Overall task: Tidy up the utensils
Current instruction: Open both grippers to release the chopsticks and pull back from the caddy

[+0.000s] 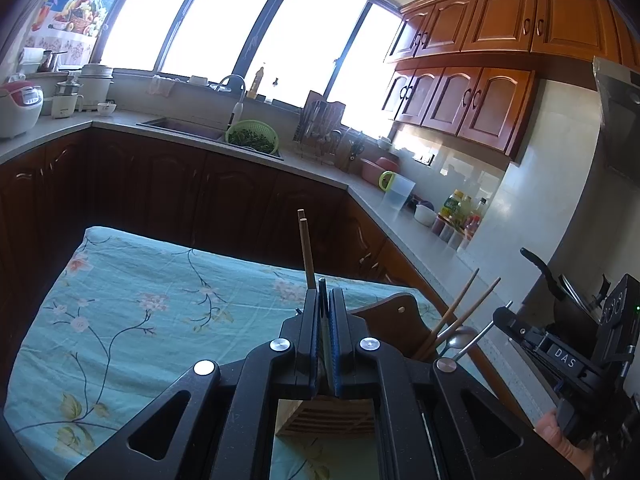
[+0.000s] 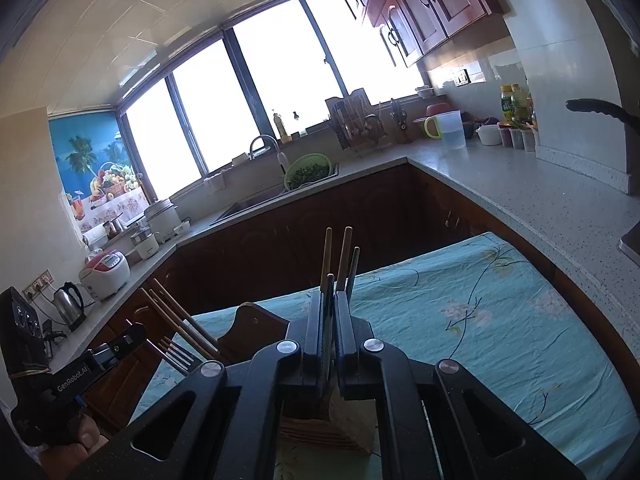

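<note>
Table (image 1: 120,300) under floral cloth, its far edge facing dark cabinets (image 1: 160,184); bare cloth lies left. Wooden holder (image 1: 396,312) at centre carries 2 chopsticks (image 1: 460,312) leaning right and a spoon (image 1: 460,338). Left hand-held gripper (image 1: 325,300) and right hand-held gripper (image 2: 330,304) clenched; whether either grasps the upright sticks ahead cannot be told.

A home kitchen. A speckled stone counter (image 2: 500,184) runs in a U under a wide window (image 1: 224,20), with a sink (image 1: 180,126) and curved faucet (image 1: 234,84) set in it. Wooden wall cabinets (image 1: 480,24) hang above. A rice cooker (image 2: 106,270), an electric kettle (image 2: 70,306), a green colander (image 1: 252,136) of greens, a dish rack (image 2: 356,120) and oil bottles (image 2: 514,104) stand along the counter.
</note>
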Demonstrator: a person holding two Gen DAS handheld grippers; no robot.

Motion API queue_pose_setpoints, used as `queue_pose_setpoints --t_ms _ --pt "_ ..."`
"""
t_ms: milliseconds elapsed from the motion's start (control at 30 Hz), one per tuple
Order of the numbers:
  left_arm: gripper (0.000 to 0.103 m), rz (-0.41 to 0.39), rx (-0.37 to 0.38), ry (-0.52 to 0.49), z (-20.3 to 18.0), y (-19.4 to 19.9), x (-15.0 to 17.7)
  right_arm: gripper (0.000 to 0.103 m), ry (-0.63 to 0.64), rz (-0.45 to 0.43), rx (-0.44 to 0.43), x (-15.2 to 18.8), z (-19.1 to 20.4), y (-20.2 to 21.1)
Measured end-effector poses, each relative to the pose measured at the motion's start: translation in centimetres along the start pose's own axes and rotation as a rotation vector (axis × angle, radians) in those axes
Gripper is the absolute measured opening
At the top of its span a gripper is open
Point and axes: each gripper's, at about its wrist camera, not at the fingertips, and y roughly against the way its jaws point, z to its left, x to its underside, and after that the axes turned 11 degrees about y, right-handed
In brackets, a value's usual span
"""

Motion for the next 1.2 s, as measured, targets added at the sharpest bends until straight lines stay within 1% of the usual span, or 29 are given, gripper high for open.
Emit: queue_pose_setpoints --t_ms 33,133,200,233,267,300,333,367,433,467,500,533,567,600,667,700,767,933,1000,1067,1200 --pt "0.003 0.000 -0.003 -0.004 0.0 0.0 0.0 0.009 0.000 0.002 0.002 0.0 -0.1 0.0" --pt "0.005 0.005 -0.015 -0.010 -0.1 0.2 0.0 0.010 -0.005 0.008 0.001 0.0 0.0 0.1" --pt "0.005 0.008 -0.019 -0.003 -0.1 0.5 -0.2 0.014 -0.006 0.010 0.005 0.0 0.0 0.4" --pt "0.006 0.007 -0.021 -0.001 -0.1 0.8 -0.2 0.021 -0.009 0.005 0.008 0.0 0.0 0.7" --pt "0.009 0.004 -0.023 0.001 -0.1 1.1 -0.3 0.032 -0.013 -0.004 0.009 0.0 -0.1 1.1" --pt "0.014 0.000 -0.023 0.004 -0.1 1.5 -0.3 0.038 -0.019 -0.014 0.010 0.0 -0.2 1.5" --pt "0.017 -0.005 -0.025 0.008 0.0 1.9 -0.2 0.046 -0.023 -0.025 0.011 0.0 -0.3 2.0" --pt "0.021 -0.012 -0.028 0.011 0.0 2.4 -0.1 0.051 -0.027 -0.034 0.011 0.0 -0.4 2.4" --pt "0.025 -0.017 -0.029 0.012 0.0 3.3 0.2 0.054 -0.034 -0.044 0.008 0.2 -0.5 3.1" --pt "0.033 -0.017 -0.033 0.012 0.0 3.7 0.4 0.063 -0.038 -0.047 0.003 0.4 -0.5 3.5" --pt "0.048 -0.019 -0.042 0.012 0.0 4.2 0.7 0.068 -0.039 -0.049 -0.003 0.7 -0.5 3.8" --pt "0.055 -0.027 -0.055 0.011 0.1 4.8 1.1 0.076 -0.039 -0.051 -0.008 1.1 -0.5 4.2" --pt "0.065 -0.038 -0.070 0.007 0.1 5.4 1.6 0.081 -0.039 -0.051 -0.010 1.6 -0.5 4.5" --pt "0.067 -0.043 -0.083 -0.001 0.1 5.9 2.1 0.081 -0.040 -0.049 -0.011 2.2 -0.4 4.9" --pt "0.068 -0.030 -0.098 -0.019 0.2 6.8 3.4 0.082 -0.037 -0.032 -0.017 3.4 -0.3 5.5" --pt "0.071 -0.021 -0.107 -0.023 0.3 7.3 4.1 0.083 -0.034 -0.020 -0.019 4.1 -0.2 5.7" --pt "0.074 -0.007 -0.121 -0.023 0.7 8.4 5.3 0.086 -0.031 0.005 -0.018 5.7 -0.1 6.4" --pt "0.074 0.037 -0.138 0.025 2.5 11.5 8.7 0.087 -0.032 0.056 -0.015 9.8 0.0 8.2" --pt "0.074 0.055 -0.147 0.026 2.9 12.8 9.9 0.087 -0.035 0.076 -0.018 11.2 0.1 8.8" --pt "0.074 0.058 -0.164 0.026 3.1 14.0 10.3 0.087 -0.035 0.091 -0.032 12.2 0.3 9.4" --pt "0.074 0.055 -0.166 0.038 3.0 16.6 11.5 0.087 -0.025 0.111 -0.047 13.9 0.8 10.7"
